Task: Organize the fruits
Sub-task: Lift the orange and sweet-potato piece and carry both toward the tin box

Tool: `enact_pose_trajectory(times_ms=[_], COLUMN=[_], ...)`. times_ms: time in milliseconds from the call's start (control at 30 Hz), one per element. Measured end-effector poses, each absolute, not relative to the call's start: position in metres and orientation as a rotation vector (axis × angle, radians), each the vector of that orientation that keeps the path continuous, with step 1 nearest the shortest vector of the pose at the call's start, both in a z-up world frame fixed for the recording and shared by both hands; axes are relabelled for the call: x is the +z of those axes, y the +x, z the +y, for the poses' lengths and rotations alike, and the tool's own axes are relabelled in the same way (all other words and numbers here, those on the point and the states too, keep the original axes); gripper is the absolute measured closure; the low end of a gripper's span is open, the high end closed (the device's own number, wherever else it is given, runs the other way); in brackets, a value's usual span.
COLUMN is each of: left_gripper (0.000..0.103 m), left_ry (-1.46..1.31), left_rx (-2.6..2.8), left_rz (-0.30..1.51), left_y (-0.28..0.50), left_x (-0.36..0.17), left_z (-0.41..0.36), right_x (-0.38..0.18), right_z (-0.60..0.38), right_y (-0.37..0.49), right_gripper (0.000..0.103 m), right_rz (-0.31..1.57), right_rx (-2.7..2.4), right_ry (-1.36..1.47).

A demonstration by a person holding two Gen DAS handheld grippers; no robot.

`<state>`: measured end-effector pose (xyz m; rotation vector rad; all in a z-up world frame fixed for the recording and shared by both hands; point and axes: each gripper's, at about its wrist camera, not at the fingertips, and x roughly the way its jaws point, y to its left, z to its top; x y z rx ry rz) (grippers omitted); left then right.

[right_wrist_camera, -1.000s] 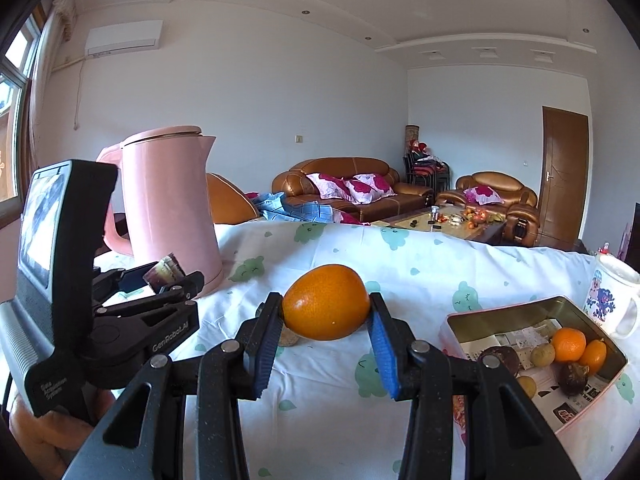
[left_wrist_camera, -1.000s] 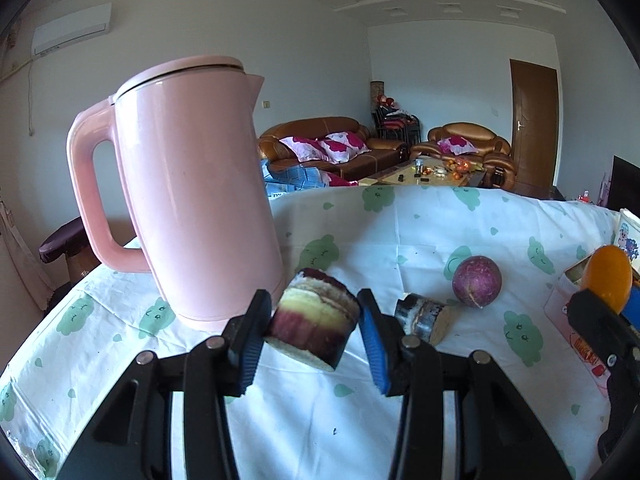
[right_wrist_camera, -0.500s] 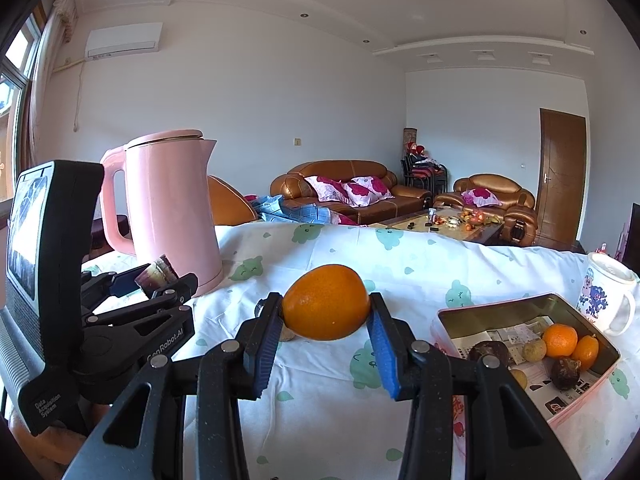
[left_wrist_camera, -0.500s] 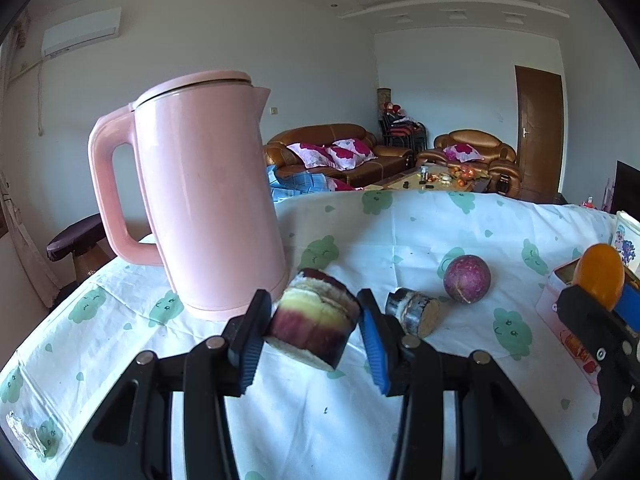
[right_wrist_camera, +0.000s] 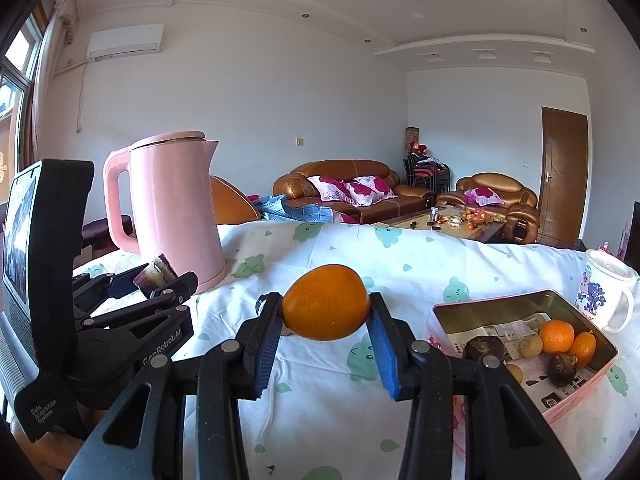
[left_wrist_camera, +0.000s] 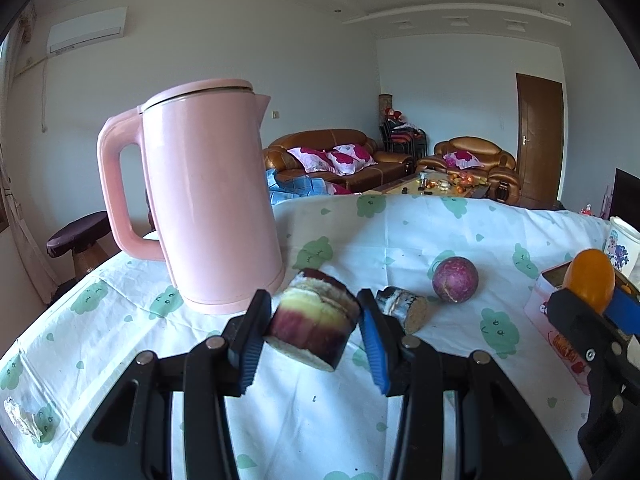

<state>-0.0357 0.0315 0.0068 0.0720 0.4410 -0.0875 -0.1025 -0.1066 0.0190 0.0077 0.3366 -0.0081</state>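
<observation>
L tool [left_wrist_camera: 312,330] grips sugarcane chunk [left_wrist_camera: 313,320]; R tool [right_wrist_camera: 326,328] grips orange [right_wrist_camera: 326,302].

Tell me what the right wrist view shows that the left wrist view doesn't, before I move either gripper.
Only the right wrist view: the inside of the pink tin, holding small oranges and dark fruits.

Only the left wrist view: a round purple fruit and a second sugarcane piece lying on the tablecloth.

Both: the pink kettle, the white mug, the left gripper shut on a sugarcane chunk, and the right gripper shut on an orange.
</observation>
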Motion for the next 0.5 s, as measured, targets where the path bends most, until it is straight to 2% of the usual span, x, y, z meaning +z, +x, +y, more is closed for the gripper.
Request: enact_pose_trajectory(times_ms=[500], left_gripper=[0.057], left_ry=[0.048], left_rx=[-0.103], left_rz=[0.457], left_y=[-0.0453], left_x=[0.0065], left_z=[0.0226], right_x=[0.0192], right_z=[-0.1155], right_y=[-0.1115], right_gripper=[0.058], right_rz=[0.33], right_rx=[-0.012], right_ry=[0.006])
